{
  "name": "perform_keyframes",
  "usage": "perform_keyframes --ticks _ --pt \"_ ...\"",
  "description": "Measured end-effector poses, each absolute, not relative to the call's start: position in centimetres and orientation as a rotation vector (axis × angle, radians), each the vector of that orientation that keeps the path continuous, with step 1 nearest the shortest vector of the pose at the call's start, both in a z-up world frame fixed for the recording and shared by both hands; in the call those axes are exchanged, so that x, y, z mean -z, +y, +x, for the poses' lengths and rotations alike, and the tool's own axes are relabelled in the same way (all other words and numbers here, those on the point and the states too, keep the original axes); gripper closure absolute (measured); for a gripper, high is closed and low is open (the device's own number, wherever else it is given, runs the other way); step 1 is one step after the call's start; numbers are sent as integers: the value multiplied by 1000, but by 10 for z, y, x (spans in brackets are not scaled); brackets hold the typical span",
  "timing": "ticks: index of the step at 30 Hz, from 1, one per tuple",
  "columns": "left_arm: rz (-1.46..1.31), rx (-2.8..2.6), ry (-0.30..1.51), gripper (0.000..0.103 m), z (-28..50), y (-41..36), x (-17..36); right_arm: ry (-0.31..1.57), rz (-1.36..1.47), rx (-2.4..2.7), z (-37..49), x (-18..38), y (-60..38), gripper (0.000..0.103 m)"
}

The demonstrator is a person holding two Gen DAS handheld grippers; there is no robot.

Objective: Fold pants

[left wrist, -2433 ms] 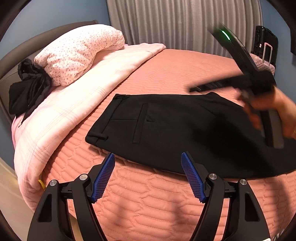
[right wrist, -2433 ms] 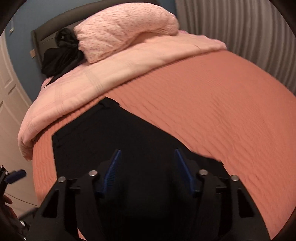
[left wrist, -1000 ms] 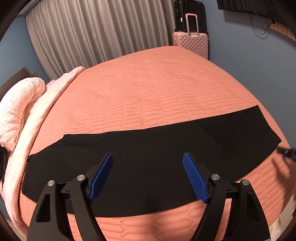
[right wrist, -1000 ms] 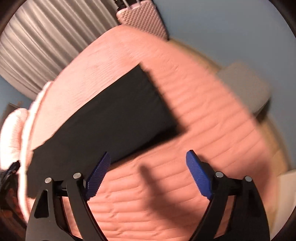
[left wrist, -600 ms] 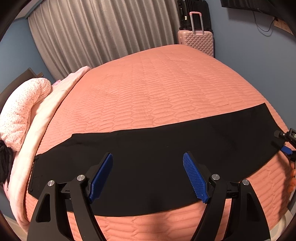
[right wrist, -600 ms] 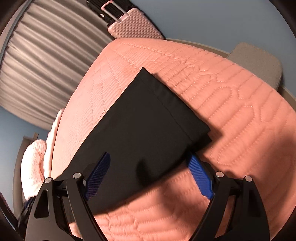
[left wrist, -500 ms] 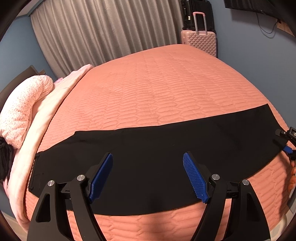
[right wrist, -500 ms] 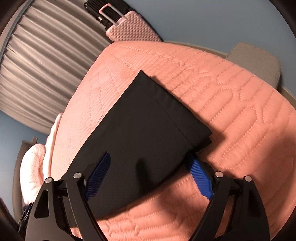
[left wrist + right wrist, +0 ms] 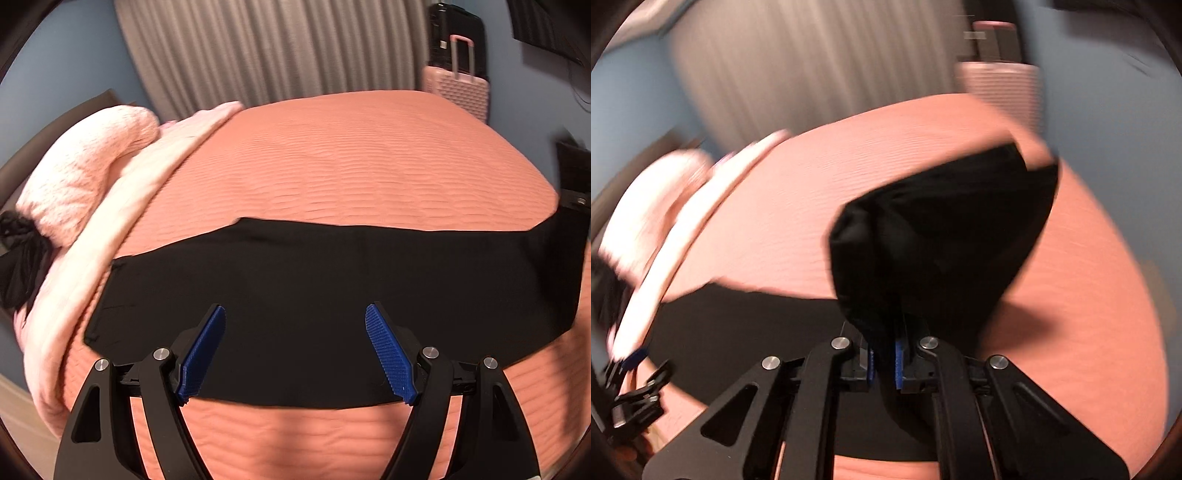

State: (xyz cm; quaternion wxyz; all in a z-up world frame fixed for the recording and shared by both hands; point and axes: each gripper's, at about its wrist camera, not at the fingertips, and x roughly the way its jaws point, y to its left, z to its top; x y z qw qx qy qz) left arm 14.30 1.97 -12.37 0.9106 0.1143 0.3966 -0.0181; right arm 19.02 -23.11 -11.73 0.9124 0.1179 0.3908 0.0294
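Note:
The black pants (image 9: 314, 280) lie in a long band across the orange quilted bed, waist at the left. My left gripper (image 9: 295, 350) is open and empty, hovering over the pants' near edge around mid-length. My right gripper (image 9: 883, 360) is shut on the leg end of the pants (image 9: 942, 240) and holds it lifted off the bed, so the fabric hangs up in front of the camera. The right gripper also shows at the far right edge of the left wrist view (image 9: 576, 201). The left gripper shows at the lower left of the right wrist view (image 9: 635, 398).
The orange quilt (image 9: 351, 158) covers the bed. A pale pink blanket (image 9: 122, 229) and a pink pillow (image 9: 81, 162) lie at the left, with a dark garment (image 9: 18, 258) beside them. A pink suitcase (image 9: 458, 85) stands by the grey curtain (image 9: 277, 48).
My right gripper has closed on the leg end of the pants and lifted it off the bed toward the waist side. The left gripper stayed open and swung a little left.

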Motion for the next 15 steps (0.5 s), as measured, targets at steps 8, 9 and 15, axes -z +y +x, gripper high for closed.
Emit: perform_keyframes --ticks 8,9,15 --pt "228 -52 849 27 139 111 132 1061 -23 -296 218 232 -57 91" --pt "225 -58 856 27 139 118 134 1016 -91 -286 209 226 -48 84" --pt "211 -65 849 27 139 145 142 935 -128 -279 177 178 -67 18"
